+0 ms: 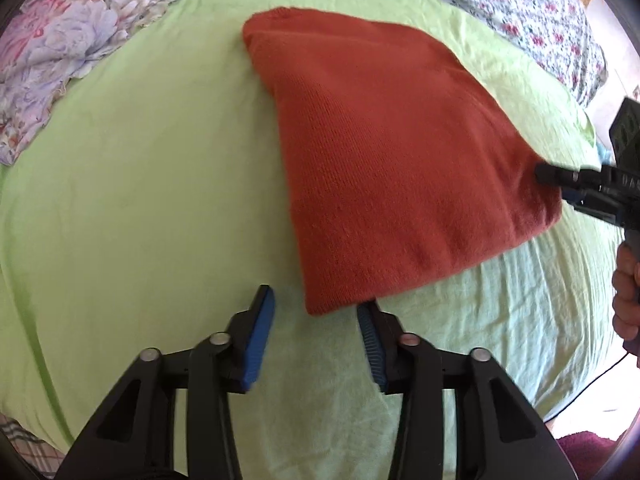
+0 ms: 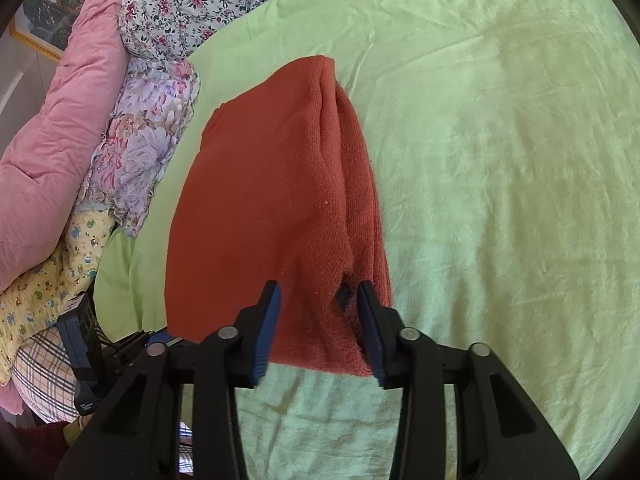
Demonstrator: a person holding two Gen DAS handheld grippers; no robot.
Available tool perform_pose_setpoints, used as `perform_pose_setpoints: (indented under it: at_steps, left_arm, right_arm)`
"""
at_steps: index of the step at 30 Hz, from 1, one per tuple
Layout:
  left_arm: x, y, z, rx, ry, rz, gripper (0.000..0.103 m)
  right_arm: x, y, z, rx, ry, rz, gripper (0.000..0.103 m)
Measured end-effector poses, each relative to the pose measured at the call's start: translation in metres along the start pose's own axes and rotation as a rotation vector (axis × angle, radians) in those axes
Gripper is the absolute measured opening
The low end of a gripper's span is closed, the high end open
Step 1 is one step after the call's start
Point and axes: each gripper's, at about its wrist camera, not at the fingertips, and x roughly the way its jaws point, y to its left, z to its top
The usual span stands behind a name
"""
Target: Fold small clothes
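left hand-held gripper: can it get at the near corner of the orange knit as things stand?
Probably yes. The left hand-held gripper has its jaws apart just short of the near corner of the folded orange knit, with only bare green sheet between. The right hand-held gripper works the far edge, out of its path.

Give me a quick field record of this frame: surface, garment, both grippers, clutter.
surface: light green sheet spread over a bed
garment: rust-red knit garment, folded into a compact stack, lying flat on the sheet
left gripper: open, fingers just off the garment's near corner, nothing between the pads
right gripper: open, fingers straddling the garment's near end, layered edge in the gap, pads not pressing
clutter: floral bedding and pink quilt bunched at the sheet's edge
fold status: looks folded already; whether another fold follows cannot be told
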Motion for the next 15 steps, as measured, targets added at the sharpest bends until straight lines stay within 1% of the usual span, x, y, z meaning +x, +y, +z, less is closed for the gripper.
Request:
perform_pose_setpoints:
  at_steps: [1,2,4,6,7,8,9,11,13,15]
  left_arm:
    - [0.000,0.002,0.002,-0.013,-0.007,-0.011,0.013]
    - [-0.001,0.003,0.006,-0.033,-0.011,-0.023,0.011]
    - [-0.008,0.000,0.008,-0.044,-0.042,-0.018,0.008]
    - [-0.014,-0.004,0.006,-0.042,-0.061,-0.013,0.007]
    - [-0.016,-0.003,0.005,-0.048,-0.065,-0.021,0.006]
    - [-0.016,-0.001,0.003,-0.060,-0.060,-0.032,0.006]
    - [-0.012,0.000,0.001,-0.066,-0.046,-0.035,0.006]
    - [-0.001,0.003,-0.001,-0.087,-0.003,-0.031,0.006]
    - [-0.003,0.003,-0.001,-0.097,-0.011,-0.036,0.005]
    - [0.000,-0.001,-0.001,-0.082,-0.009,-0.023,0.005]
  right_arm:
    - [0.001,0.000,0.000,-0.005,0.002,0.001,0.017]
    - [0.001,0.000,0.001,-0.012,0.004,-0.002,0.006]
    - [-0.002,0.004,0.003,-0.030,-0.003,0.001,0.005]
    - [-0.018,0.009,0.006,-0.039,-0.057,0.049,0.005]
    - [-0.027,0.010,0.008,-0.040,-0.083,0.061,0.005]
    - [-0.033,0.010,0.009,-0.047,-0.095,0.053,0.004]
    - [-0.035,0.007,0.010,-0.060,-0.096,0.033,0.004]
    - [-0.023,-0.006,0.008,-0.057,-0.048,-0.014,0.004]
    - [-0.008,-0.019,0.005,-0.013,0.004,-0.038,0.004]
    - [-0.006,-0.018,0.002,-0.024,0.000,-0.056,0.004]
